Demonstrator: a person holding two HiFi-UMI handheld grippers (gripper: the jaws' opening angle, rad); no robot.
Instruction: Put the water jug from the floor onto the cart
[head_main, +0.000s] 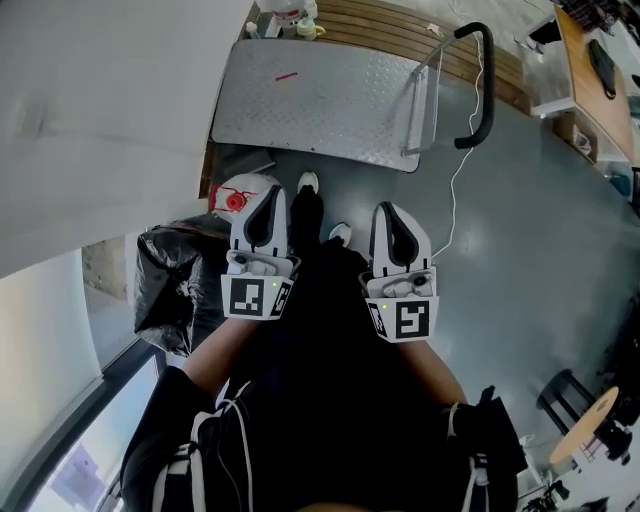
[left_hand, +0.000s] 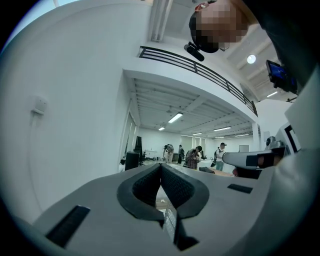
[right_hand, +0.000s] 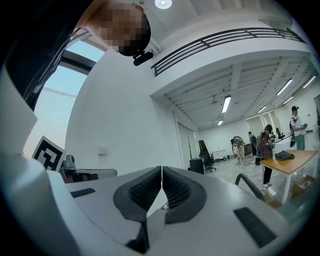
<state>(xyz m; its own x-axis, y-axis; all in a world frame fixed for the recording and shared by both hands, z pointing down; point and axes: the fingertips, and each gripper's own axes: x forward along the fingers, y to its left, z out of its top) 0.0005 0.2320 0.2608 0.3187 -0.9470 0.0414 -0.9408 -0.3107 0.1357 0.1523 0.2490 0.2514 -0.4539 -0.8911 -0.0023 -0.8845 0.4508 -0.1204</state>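
Note:
The water jug, pale with a red cap, stands on the grey floor just left of my left gripper. The cart's grey checker-plate deck lies ahead, its black handle at its right end. My left gripper is shut with nothing between its pads and points level into the room. My right gripper hangs beside it, over the person's dark trousers. The right gripper is shut and empty too; the cart handle shows to its right. Neither gripper touches the jug.
A black plastic bag slumps on the floor left of the jug, against a white wall. A white cable trails from the cart. A wooden desk stands at the far right, a stool at the lower right. People stand far off.

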